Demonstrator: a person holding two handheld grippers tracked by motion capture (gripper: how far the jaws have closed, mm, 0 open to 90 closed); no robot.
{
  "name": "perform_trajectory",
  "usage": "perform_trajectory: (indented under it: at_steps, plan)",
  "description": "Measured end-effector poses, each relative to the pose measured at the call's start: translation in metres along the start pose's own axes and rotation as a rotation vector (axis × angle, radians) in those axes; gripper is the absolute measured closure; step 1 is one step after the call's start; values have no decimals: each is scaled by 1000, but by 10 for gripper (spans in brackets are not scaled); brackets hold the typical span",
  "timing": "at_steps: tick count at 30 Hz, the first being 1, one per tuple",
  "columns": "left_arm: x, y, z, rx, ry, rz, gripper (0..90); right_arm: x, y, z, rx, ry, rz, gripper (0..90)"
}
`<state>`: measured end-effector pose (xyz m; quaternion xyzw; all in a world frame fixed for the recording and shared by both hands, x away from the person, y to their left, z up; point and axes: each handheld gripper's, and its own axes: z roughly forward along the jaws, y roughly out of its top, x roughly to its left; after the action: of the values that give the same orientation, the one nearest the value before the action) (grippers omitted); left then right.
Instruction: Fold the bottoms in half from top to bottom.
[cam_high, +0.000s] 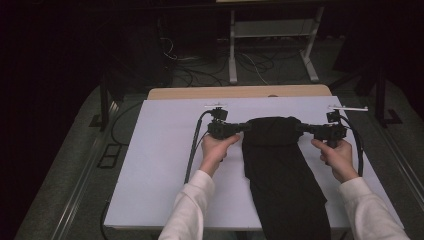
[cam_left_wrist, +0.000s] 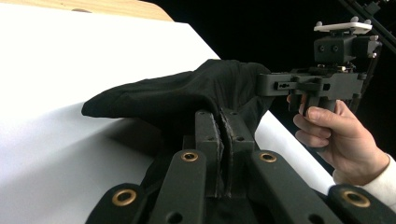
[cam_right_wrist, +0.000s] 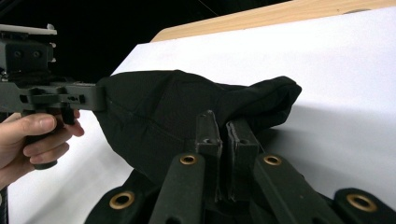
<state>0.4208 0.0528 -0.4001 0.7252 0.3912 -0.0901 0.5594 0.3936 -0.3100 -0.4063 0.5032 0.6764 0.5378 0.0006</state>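
while the left gripper pinches the left end of the black cloth, its jaws pressed together on the fabric as the left gripper view shows, that end is held up off the white sheet. moving right, the cloth's far edge is lifted and bunched between the two tools, and the rest trails toward the person, lying on the sheet and running past the near edge of the table. at the right, the right gripper is likewise closed tight on the cloth's other end. i judge the main risk to be a slip: each pinch takes only a thin bite of fabric, so pulling the hands apart or lifting unevenly could tug one end free and let the cloth sag or fold crooked. the hanging weight at the near edge could also drag it off the table. counted: one cloth, two grippers, two hands, one white sheet, one table.
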Motion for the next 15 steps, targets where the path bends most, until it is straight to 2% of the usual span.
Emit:
perform_trajectory:
  at_steps: [7,11,15]
  plan:
    - [-12,0,-4,19,-4,27,862,3,-4,-8,-11,14,-1,852]
    - [-18,-6,-2,23,-7,27,862,4,-8,-8,11,12,-4,855]
    - [-23,-14,-4,31,-10,29,862,7,-11,-14,0,21,-6,855]
